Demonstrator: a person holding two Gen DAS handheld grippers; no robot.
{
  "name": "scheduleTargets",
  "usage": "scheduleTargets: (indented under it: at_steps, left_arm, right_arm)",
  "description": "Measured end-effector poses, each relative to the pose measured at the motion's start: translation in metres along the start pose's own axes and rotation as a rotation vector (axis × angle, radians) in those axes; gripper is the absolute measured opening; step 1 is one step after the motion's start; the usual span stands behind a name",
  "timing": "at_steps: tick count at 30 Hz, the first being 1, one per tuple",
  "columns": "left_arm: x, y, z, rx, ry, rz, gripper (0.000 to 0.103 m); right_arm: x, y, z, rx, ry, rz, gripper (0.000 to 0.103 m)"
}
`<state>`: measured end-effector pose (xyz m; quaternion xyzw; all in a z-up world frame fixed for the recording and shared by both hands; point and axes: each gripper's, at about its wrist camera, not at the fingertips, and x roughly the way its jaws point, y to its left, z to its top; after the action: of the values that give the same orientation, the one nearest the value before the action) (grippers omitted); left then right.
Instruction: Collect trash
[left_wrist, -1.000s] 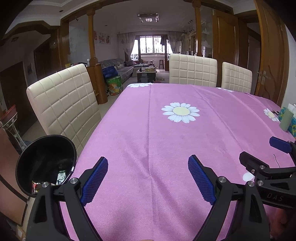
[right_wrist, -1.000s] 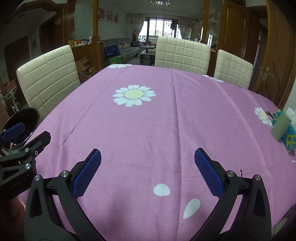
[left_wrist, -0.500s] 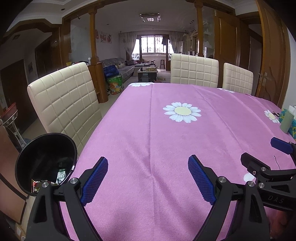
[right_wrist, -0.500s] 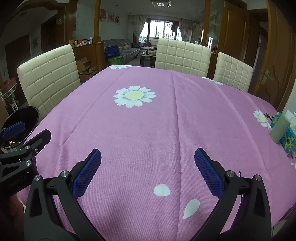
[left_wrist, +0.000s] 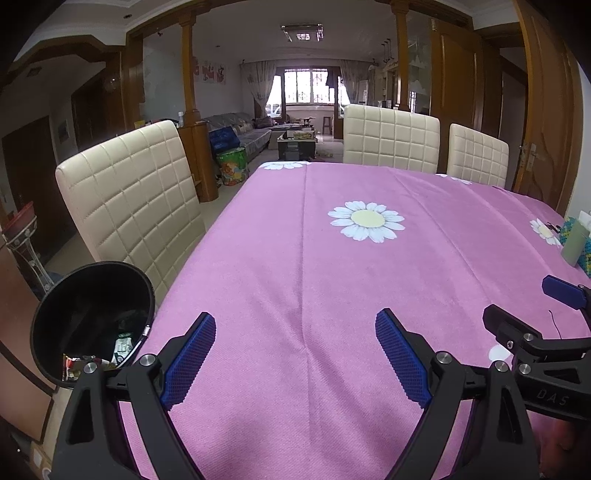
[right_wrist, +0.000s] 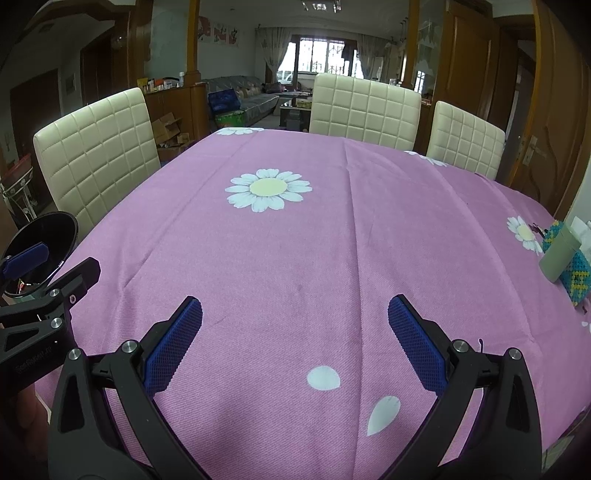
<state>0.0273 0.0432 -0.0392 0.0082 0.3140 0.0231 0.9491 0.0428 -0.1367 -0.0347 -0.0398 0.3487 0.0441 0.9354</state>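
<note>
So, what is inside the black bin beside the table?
In the black bin, some crumpled wrappers lie at the bottom. The left tool arm covers the lowest part, and the rest is too dark to see.

Left gripper (left_wrist: 295, 354), right gripper (right_wrist: 295, 339): black frames; blue textured fingers (left_wrist: 190, 358); silver screws.

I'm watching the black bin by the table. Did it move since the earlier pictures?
No. The black bin sits in the same spot, below the cream chair and against the left edge of the pink tablecloth, as before.
</note>
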Motion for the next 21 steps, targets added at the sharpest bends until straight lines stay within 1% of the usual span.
scheduleTargets:
  at_steps: [12, 17, 21]
  left_arm:
    - [-0.0015, 0.0005, -0.0009, -0.002, 0.004, -0.004, 0.086]
    - [-0.0011, -0.0005, -0.0002, 0.007, 0.003, 0.023, 0.086]
    - [-0.0008, 0.0005, 0.0, 0.005, 0.004, 0.017, 0.086]
  right_arm:
    - [0.0021, -0.0002, 0.0005, 0.005, 0.006, 0.003, 0.099]
    - [0.0023, -0.0005, 0.0005, 0.006, 0.007, 0.004, 0.099]
    - [0.0021, -0.0004, 0.0006, 0.005, 0.006, 0.004, 0.099]
